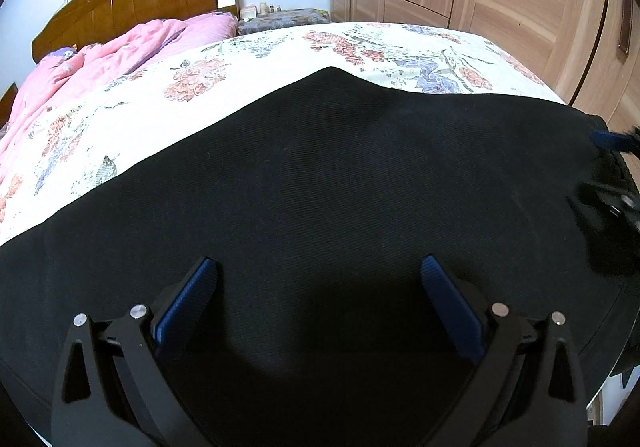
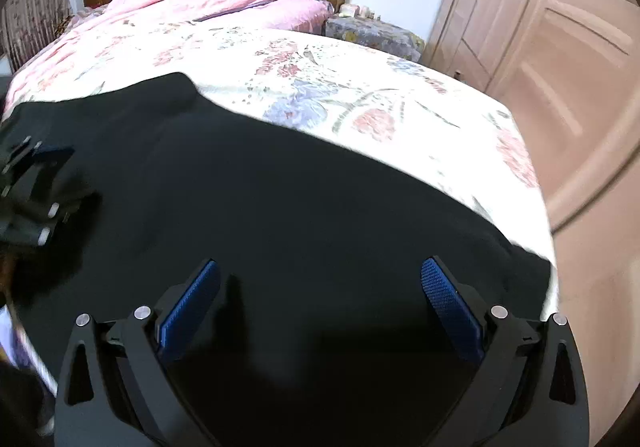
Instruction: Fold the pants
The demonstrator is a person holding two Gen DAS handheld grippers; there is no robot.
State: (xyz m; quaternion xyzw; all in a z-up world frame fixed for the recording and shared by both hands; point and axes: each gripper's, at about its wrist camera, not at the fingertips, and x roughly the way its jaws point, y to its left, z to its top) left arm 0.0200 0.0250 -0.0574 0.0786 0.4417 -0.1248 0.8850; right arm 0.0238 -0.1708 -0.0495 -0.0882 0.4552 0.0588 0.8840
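- Pants [image 1: 320,175] lie flat on bed [image 1: 280,59].
- Left gripper [image 1: 318,267] and right gripper [image 2: 320,271] hover above, jaws wide, holding nothing.
- Risk: pinching one layer only; fold skews.

bedspread [image 1: 280,59] beyond pants [image 1: 320,175]: open | pink quilt [image 1: 100,59]: blocks headboard end

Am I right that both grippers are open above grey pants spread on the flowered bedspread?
Almost. The pants are black, not grey, as the left wrist view shows. The rest holds: the left gripper and right gripper both have their jaws spread apart above the pants on the flowered bedspread.
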